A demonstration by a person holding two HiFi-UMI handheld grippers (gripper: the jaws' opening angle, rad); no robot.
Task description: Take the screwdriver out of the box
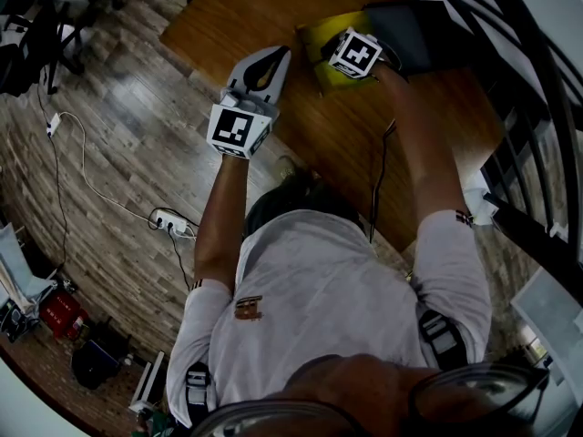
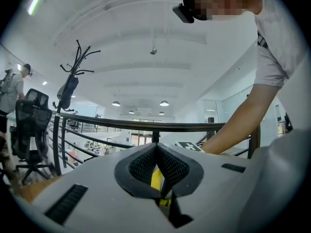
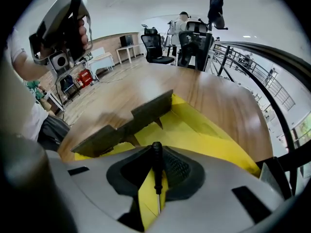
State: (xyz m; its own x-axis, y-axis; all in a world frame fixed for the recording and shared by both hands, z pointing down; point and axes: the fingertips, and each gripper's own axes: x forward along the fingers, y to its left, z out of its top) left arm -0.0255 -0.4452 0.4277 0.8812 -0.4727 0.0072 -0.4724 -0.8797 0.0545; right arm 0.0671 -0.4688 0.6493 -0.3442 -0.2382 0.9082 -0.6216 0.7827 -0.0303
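Observation:
My right gripper (image 3: 156,154) is shut on a thin black screwdriver (image 3: 156,166). Its handle stands between the pads and its metal shaft runs down toward the camera. Just below it lies the open yellow box (image 3: 204,135), with a dark lid flap (image 3: 131,123) raised at its far side. From the head view the right gripper (image 1: 355,53) hovers over the yellow box (image 1: 321,36) on the wooden table (image 1: 273,16). My left gripper (image 1: 248,103) is held left of the box, apart from it. Its jaws (image 2: 156,164) are shut, with a strip of yellow showing behind them.
A dark flat case (image 1: 410,35) lies on the table to the right of the box. A black railing (image 1: 537,107) runs along the table's right side. Office chairs (image 3: 194,40) and a coat stand (image 2: 73,76) stand beyond. Cables and a power strip (image 1: 173,221) lie on the floor.

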